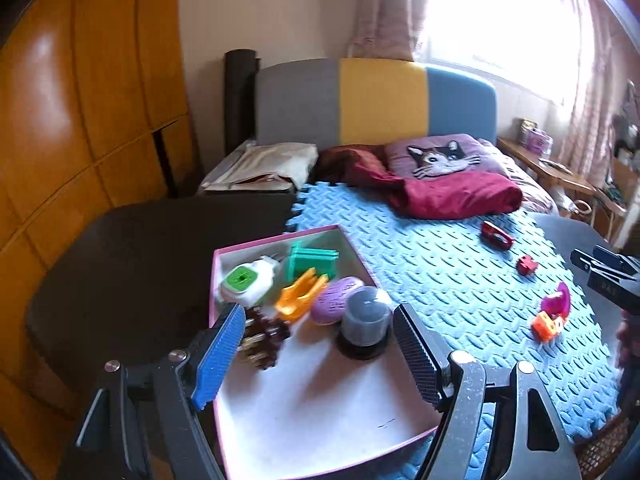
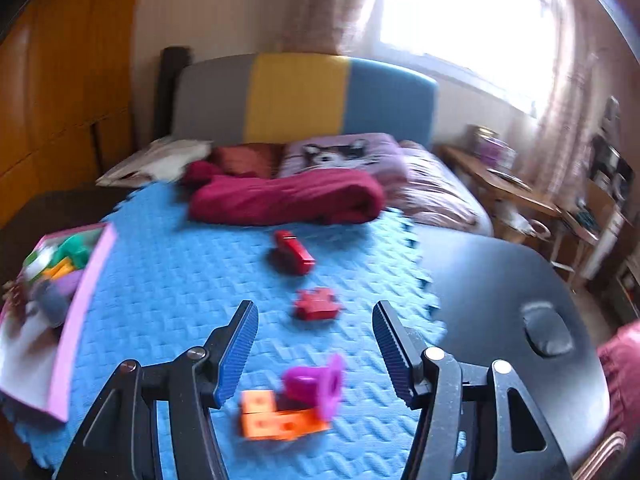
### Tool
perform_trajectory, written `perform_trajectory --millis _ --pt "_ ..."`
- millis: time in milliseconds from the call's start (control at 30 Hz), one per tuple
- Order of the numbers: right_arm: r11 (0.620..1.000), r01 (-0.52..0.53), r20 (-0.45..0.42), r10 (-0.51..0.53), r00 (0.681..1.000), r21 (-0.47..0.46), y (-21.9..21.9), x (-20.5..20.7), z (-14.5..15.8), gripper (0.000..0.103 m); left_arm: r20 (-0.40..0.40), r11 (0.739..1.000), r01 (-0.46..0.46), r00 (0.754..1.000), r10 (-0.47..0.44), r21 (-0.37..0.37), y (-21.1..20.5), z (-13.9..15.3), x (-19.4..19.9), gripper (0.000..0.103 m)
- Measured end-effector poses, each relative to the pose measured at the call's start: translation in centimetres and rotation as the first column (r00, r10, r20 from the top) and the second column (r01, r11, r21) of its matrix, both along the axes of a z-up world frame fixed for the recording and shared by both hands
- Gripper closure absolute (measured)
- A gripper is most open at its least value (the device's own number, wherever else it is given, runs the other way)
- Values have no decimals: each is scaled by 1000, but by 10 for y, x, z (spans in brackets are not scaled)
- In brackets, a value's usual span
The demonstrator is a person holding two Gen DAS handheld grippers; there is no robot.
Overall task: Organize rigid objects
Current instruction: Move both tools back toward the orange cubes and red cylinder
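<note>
A pink-rimmed white box (image 1: 280, 420) sits on the blue foam mat (image 1: 440, 280). It holds a green-and-white gadget (image 1: 244, 282), a teal piece (image 1: 312, 262), an orange clip (image 1: 300, 296), a purple oval (image 1: 334, 300), a grey capped cylinder (image 1: 366, 320) and a brown spiky piece (image 1: 262, 338). My left gripper (image 1: 320, 332) is open and empty above the box. My right gripper (image 2: 314, 334) is open and empty over the mat (image 2: 180, 288). A magenta piece (image 2: 316, 380) and orange blocks (image 2: 276, 420) lie between its fingers. A red block (image 2: 318, 304) and a red stapler-like object (image 2: 294, 256) lie beyond.
A crimson blanket (image 2: 288, 198) and a cat pillow (image 2: 340, 156) lie at the bed's head. A black tabletop (image 2: 500, 300) borders the mat on the right. A dark surface (image 1: 140, 260) lies left of the box (image 2: 76, 300). A wooden wardrobe (image 1: 60, 120) stands at left.
</note>
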State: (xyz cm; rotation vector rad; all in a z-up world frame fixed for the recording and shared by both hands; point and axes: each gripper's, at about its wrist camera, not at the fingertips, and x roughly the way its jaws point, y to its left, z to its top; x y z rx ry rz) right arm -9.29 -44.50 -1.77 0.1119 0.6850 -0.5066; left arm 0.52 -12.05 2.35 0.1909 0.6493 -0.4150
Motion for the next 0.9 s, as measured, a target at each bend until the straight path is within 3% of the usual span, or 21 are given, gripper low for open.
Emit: perform_trajectory --millis 100,333,533,667,800,900 --pt "996 59 18 -60 998 61 -18 -7 -6 43 -1 1000 30 1000 -30 4 -13 0 -1 26" --pt "982 88 48 -97 994 166 -39 -11 -8 43 -13 995 94 996 -94 21 -42 -6 -3 26" --pt "973 86 69 -103 992 212 -43 -14 -8 43 -48 990 139 989 -138 24 -66 -14 -1 26" --pt "960 137 101 -166 981 244 -54 -24 -5 43 -59 980 198 979 -196 29 -87 -19 -1 26" --pt "923 194 123 -246 962 331 -73 -36 -8 43 -84 951 306 950 -302 39 -120 -26 -2 26" --pt "896 205 129 -275 953 394 -84 -41 -11 43 -113 910 411 908 -404 54 -150 -36 -9 26"
